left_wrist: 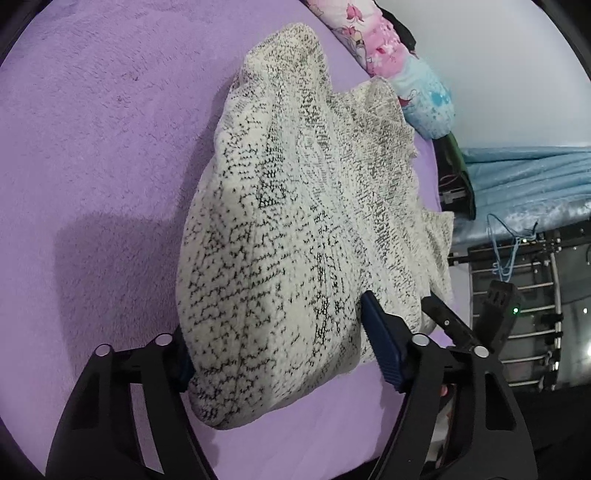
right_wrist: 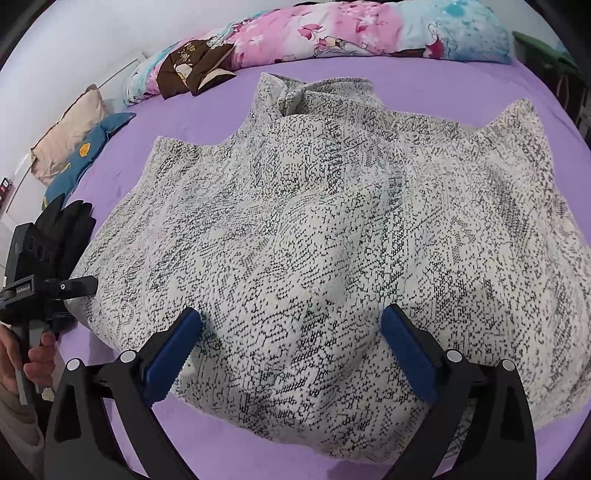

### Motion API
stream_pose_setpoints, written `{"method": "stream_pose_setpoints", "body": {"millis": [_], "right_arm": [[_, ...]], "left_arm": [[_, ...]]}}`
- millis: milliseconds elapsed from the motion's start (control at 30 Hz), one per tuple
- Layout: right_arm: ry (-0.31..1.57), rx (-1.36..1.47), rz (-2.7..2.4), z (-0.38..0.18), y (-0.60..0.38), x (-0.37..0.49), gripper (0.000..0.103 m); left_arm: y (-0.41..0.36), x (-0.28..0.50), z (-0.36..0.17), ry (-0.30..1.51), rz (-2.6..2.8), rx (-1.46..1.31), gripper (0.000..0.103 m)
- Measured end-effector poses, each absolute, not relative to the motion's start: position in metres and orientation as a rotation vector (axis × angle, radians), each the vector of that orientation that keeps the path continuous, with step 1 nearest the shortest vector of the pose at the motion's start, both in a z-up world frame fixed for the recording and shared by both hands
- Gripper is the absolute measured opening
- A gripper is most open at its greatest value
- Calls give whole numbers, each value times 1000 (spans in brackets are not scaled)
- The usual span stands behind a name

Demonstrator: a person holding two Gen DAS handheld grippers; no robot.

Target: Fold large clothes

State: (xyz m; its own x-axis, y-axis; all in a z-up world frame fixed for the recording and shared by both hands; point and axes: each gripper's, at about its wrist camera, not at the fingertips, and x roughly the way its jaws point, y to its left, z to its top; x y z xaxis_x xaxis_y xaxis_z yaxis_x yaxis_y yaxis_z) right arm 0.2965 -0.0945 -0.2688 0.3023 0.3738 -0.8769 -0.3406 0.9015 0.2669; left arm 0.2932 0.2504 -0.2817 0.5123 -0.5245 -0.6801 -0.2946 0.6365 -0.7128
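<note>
The sweater (right_wrist: 332, 229) lies spread and rumpled on the purple bed (left_wrist: 92, 147) straight ahead of both my claws, its collar at the far end from my right one. My right claw (right_wrist: 291, 350) stands wide open with a hump of knit bulging between its blue pads (right_wrist: 173, 350), gripping nothing. My left claw (left_wrist: 275, 345) is also spread wide, the sweater's near edge draped between its fingers (left_wrist: 382, 347); beyond lie floral bedding (right_wrist: 332, 33) and pillows (right_wrist: 70, 129).
</note>
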Motion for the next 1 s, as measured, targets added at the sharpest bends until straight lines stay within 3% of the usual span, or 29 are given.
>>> {"method": "stream_pose_setpoints", "body": {"millis": [267,667,800,1000], "right_arm": [[1286,135,469,-239,-95,317,96],[1461,-397,400,-142,93,390,96],[1526,-572,378,-152,174,400,96],[1649,-877,251,-221,269,397,96]], "left_arm": [[230,293,-247,1017,-120,-761,59],[168,299,-216,991,-2,-391,58],[159,300,-214,991,10,-344,58],[147,299,-210,988,10,-265,58]]}}
